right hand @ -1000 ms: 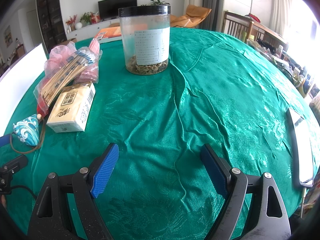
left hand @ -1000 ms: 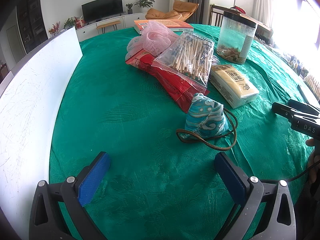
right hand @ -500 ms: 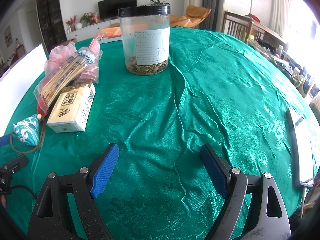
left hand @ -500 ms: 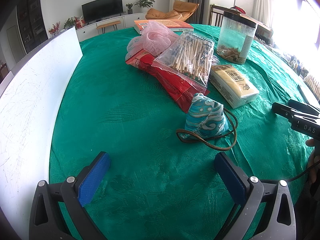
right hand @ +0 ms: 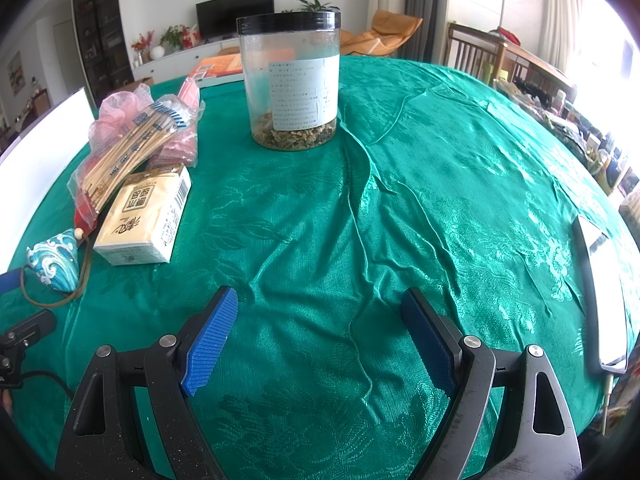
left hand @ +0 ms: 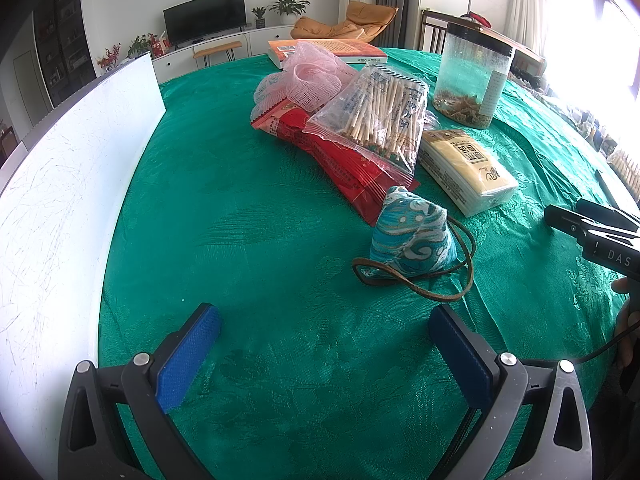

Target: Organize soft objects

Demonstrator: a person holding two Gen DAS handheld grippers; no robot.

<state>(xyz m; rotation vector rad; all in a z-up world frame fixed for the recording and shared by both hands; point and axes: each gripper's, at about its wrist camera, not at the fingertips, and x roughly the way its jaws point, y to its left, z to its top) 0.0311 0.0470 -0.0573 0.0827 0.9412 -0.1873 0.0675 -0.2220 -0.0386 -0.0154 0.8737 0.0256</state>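
A blue-and-white patterned cloth pouch (left hand: 412, 238) with a brown cord lies on the green tablecloth, just ahead and right of my open left gripper (left hand: 324, 328). Behind it sit a cream tissue pack (left hand: 466, 168), a red packet (left hand: 352, 168), a clear bag of wooden sticks (left hand: 380, 120) and pink foam netting (left hand: 308, 78). In the right wrist view my right gripper (right hand: 320, 316) stands open over bare cloth; the pouch (right hand: 54, 262), tissue pack (right hand: 146, 214) and stick bag (right hand: 128, 148) lie to its left.
A clear jar with a black lid (right hand: 292, 84) holding dried bits stands mid-table. A white board (left hand: 60, 184) runs along the left edge. An orange book (left hand: 332, 48) lies at the back. A phone-like slab (right hand: 602, 292) rests at the right edge.
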